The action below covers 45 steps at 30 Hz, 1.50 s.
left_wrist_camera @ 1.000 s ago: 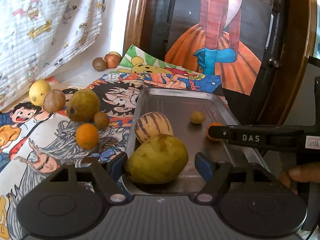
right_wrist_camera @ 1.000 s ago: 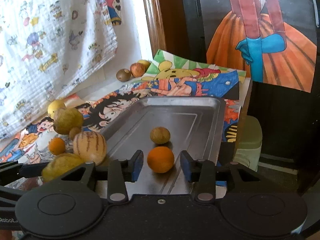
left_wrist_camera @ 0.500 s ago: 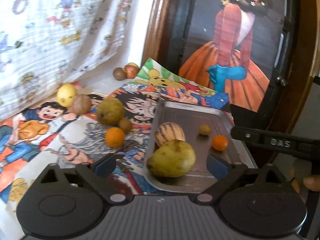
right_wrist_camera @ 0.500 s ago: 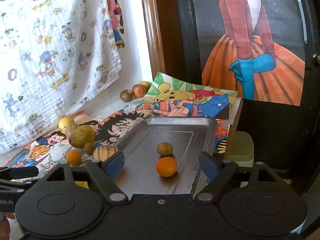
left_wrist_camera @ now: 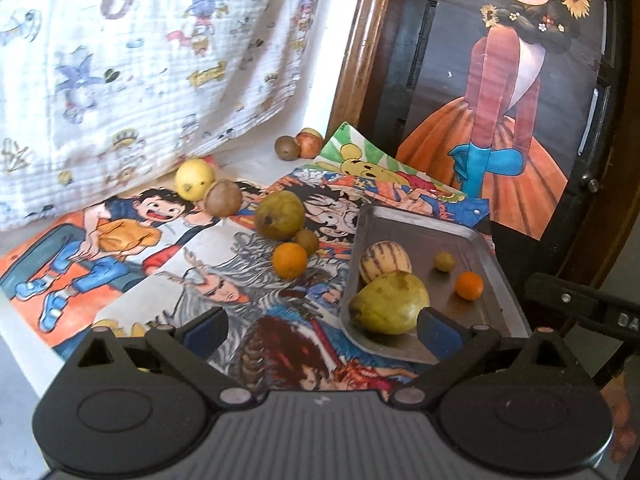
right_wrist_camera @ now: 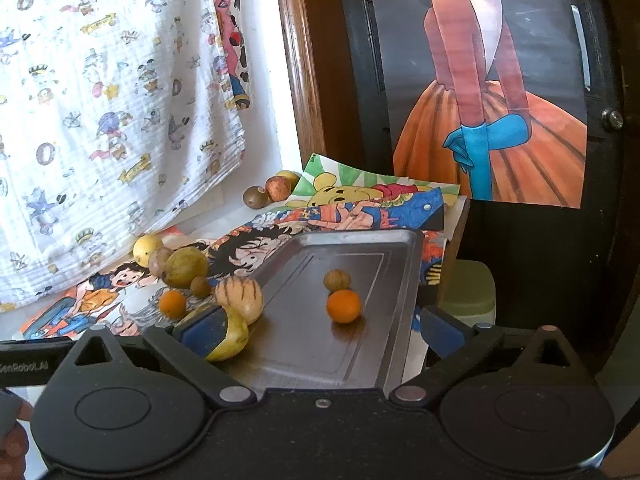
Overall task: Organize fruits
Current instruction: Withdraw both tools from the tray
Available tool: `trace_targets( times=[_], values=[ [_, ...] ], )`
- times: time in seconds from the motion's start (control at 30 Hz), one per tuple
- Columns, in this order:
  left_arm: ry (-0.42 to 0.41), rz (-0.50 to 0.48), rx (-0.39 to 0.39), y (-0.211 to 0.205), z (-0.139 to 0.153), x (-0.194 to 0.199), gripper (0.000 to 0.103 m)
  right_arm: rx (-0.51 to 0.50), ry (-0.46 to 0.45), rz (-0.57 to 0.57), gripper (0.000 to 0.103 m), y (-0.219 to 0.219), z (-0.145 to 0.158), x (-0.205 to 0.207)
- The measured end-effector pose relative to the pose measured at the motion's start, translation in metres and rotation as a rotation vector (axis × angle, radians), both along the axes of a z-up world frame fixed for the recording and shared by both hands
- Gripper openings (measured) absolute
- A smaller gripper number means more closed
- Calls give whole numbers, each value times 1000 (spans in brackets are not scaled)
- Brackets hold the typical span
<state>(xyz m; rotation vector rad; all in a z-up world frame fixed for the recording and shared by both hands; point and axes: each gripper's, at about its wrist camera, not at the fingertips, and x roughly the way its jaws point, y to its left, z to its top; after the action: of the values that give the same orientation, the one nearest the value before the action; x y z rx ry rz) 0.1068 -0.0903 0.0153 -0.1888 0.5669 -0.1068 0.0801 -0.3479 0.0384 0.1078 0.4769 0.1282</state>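
Both grippers have backed off from the fruit since a second ago; my left gripper (left_wrist_camera: 322, 330) no longer brackets the large yellow-green mango (left_wrist_camera: 389, 303), and my right gripper (right_wrist_camera: 320, 328) has pulled back from the small round orange (right_wrist_camera: 343, 306); jaws of both are still spreading, now wide apart, nothing pressed between either pair.

I see the mango at the near left corner of the rectangular metal tray (left_wrist_camera: 492, 264); just behind it, touching, a cream melon with purple stripes (left_wrist_camera: 386, 264); further right the orange and a small brownish-green round fruit (left_wrist_camera: 445, 261), close together but apart.

Off the tray, on the cartoon-printed paper sheets (left_wrist_camera: 160, 264): a second orange (left_wrist_camera: 289, 260), a small brown fruit (left_wrist_camera: 307, 241), a green-brown pear-like fruit (left_wrist_camera: 279, 215), a brown round fruit (left_wrist_camera: 222, 197) and a yellow lemon-like fruit (left_wrist_camera: 195, 179); two or three more fruits sit far back by the wall, too small for me to tell apart.
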Motion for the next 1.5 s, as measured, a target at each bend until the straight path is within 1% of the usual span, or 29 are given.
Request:
trace_targets(
  times=[0.33, 0.47, 0.6, 0.7, 0.77, 1.0, 1.13, 1.3, 1.5],
  values=[
    [24, 50, 10, 25, -4, -17, 103, 11, 63, -3, 102, 18, -14, -32],
    [41, 67, -7, 38, -7, -24, 103, 1, 96, 10, 102, 25, -21, -40],
    [49, 85, -3, 47, -10, -29, 102, 4, 122, 29, 102, 34, -25, -49],
    [61, 103, -11, 55, -13, -32, 103, -13, 134, 28, 102, 43, -27, -55],
    [66, 110, -17, 58, -15, -34, 103, 8, 141, 52, 102, 47, -28, -57],
    [82, 125, -16, 65, -21, -38, 103, -7, 133, 96, 102, 68, -24, -61],
    [88, 137, -21, 70, -22, -39, 103, -39, 116, 123, 102, 81, -18, -61],
    [89, 156, -28, 77, -22, -38, 103, -41, 105, 157, 102, 91, -12, -60],
    [89, 174, -32, 82, -22, -35, 103, -38, 56, 197, 102, 101, 6, -62]
  ],
)
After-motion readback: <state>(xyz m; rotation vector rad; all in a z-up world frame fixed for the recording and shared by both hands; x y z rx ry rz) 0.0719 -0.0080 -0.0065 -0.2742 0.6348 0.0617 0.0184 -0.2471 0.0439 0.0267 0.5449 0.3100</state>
